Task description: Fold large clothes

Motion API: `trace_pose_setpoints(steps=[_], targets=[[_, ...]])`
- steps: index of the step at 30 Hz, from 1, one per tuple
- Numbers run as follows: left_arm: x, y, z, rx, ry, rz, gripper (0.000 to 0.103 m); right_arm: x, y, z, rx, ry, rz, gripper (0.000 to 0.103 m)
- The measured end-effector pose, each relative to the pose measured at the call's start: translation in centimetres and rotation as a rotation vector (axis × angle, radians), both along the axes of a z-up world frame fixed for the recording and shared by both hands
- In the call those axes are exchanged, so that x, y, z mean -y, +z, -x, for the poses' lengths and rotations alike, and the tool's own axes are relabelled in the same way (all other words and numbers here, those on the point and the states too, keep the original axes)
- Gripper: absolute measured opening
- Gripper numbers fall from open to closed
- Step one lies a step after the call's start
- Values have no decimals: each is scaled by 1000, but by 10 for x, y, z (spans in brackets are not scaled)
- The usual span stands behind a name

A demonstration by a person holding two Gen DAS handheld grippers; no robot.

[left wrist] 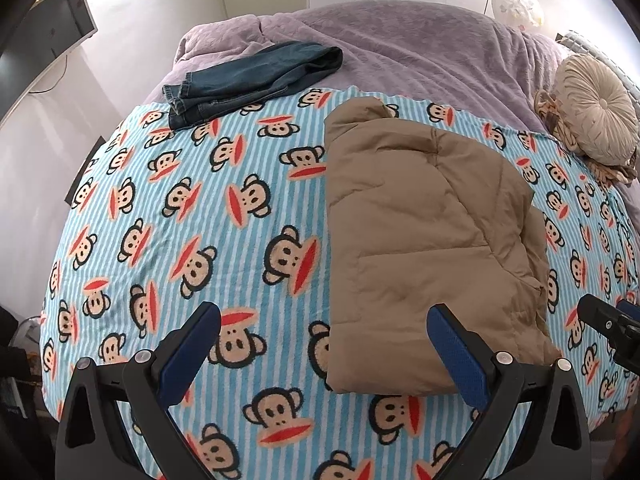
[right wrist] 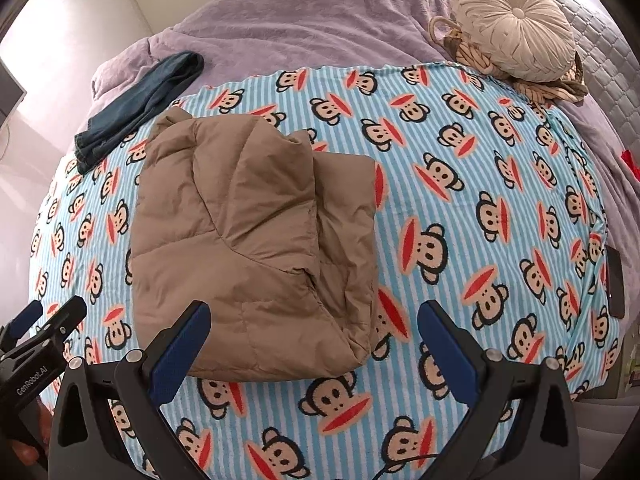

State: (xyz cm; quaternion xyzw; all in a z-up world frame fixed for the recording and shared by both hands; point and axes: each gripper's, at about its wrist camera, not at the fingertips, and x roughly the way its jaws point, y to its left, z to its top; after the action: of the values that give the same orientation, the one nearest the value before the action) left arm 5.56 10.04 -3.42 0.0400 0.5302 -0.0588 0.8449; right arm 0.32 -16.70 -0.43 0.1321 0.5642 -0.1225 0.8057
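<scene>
A tan puffer jacket (left wrist: 420,232) lies folded into a tall rectangle on the blue striped monkey-print blanket (left wrist: 208,216). In the right wrist view the same jacket (right wrist: 248,240) has a second layer showing along its right side. My left gripper (left wrist: 324,320) hovers open above the jacket's near left corner, nothing between its blue pads. My right gripper (right wrist: 314,318) hangs open over the jacket's near right corner, also holding nothing. Each gripper shows at the edge of the other's view: right gripper (left wrist: 612,320), left gripper (right wrist: 44,320).
Folded dark jeans (left wrist: 248,76) lie at the blanket's far left edge on a lilac bedspread (left wrist: 400,40). A round beige cushion (left wrist: 596,116) rests at the far right. A dark phone (right wrist: 615,280) lies at the bed's right edge. A monitor (left wrist: 60,28) stands left of the bed.
</scene>
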Motion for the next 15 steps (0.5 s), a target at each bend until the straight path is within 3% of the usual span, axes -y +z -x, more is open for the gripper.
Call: trace_pose_setpoints(steps=[15], targets=[[-2,0,-1,1,3,1,103,-5,1,-2,1,3,-3,103]])
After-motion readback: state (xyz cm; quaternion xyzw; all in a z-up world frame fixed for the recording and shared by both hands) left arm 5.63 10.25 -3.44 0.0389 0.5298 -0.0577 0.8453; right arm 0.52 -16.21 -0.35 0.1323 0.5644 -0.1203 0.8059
